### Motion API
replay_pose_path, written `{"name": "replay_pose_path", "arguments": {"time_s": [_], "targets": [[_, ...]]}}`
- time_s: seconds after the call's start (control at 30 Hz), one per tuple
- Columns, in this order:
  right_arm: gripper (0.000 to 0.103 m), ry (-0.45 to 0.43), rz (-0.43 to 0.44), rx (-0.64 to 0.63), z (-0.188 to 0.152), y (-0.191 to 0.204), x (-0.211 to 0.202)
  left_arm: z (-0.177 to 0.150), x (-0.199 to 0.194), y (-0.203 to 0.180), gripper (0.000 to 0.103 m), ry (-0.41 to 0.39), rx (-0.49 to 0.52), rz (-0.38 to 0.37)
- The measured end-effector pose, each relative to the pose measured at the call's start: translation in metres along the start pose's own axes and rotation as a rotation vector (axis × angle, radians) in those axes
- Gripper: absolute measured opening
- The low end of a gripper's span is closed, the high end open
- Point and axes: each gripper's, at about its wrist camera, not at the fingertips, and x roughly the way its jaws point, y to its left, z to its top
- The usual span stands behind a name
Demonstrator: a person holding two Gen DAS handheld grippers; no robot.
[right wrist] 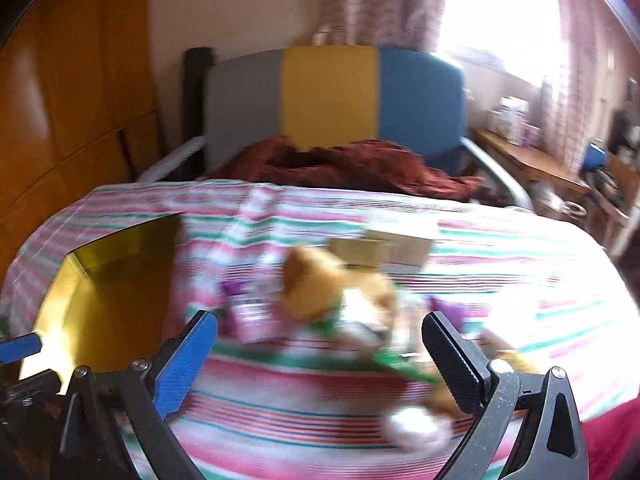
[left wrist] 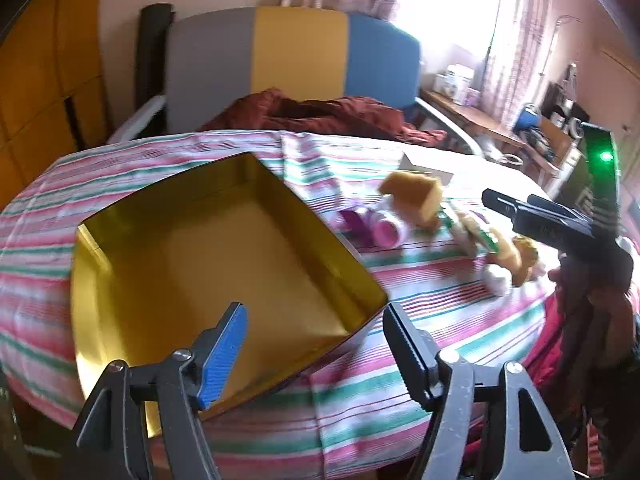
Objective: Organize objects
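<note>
2 grippers hang over a counter [left wrist: 420, 320] draped in a pink, green and white striped cloth. At left, the gold tin [left wrist: 208, 264] lies open-topped with nothing in it, its long axis running from near-left to far-right. The left gripper [left wrist: 316, 354] stands wide apart over the tin's near corner, gripping nothing. Right of the tin lie a purple-capped bottle [left wrist: 376, 226] on its side, a tan plush toy [left wrist: 416, 196] and a green-and-white tube [left wrist: 476, 232] pointing near-right. The right gripper [right wrist: 320, 354] gapes fully above this blurred pile, holding nothing.
</note>
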Motion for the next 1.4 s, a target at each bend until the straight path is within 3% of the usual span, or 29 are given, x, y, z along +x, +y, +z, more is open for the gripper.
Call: {"name": "replay_pose_path", "arguments": {"time_s": [0.17,0.33,0.43,0.57,0.73,0.8,0.97,1.1,1.3,1.4], "targets": [[0.103,0.001,-0.112,0.065,0.013,-0.06,0.005,0.019,0.014,-0.019,0.075,0.032,0.057,-0.022],[0.103,-0.012,-0.161,0.111,0.02,-0.105,0.012,0.037,0.03,-0.036,0.075,0.075,0.117,-0.04],[0.103,-0.019,-0.149,0.164,0.017,-0.125,0.017,0.048,0.042,-0.045,0.074,0.1,0.13,-0.062],[0.103,0.033,-0.098,0.288,0.014,-0.148,0.031,0.064,0.059,-0.056,0.074,0.11,0.161,-0.09],[0.103,0.034,-0.069,0.324,0.013,-0.151,0.029,0.085,0.085,-0.078,0.076,0.138,0.266,-0.159],[0.103,0.031,-0.064,0.322,0.012,-0.149,0.028,0.095,0.097,-0.083,0.081,0.149,0.28,-0.172],[0.103,0.026,-0.056,0.321,0.013,-0.149,0.029,0.116,0.136,-0.088,0.083,0.25,0.204,-0.236],[0.103,0.033,-0.04,0.335,0.013,-0.151,0.031,0.128,0.172,-0.079,0.084,0.34,0.05,-0.3],[0.103,0.052,-0.016,0.331,0.013,-0.149,0.036,0.137,0.209,-0.08,0.087,0.402,-0.047,-0.33],[0.103,0.055,-0.013,0.319,0.013,-0.146,0.037,0.137,0.221,-0.087,0.08,0.42,-0.035,-0.296]]}}
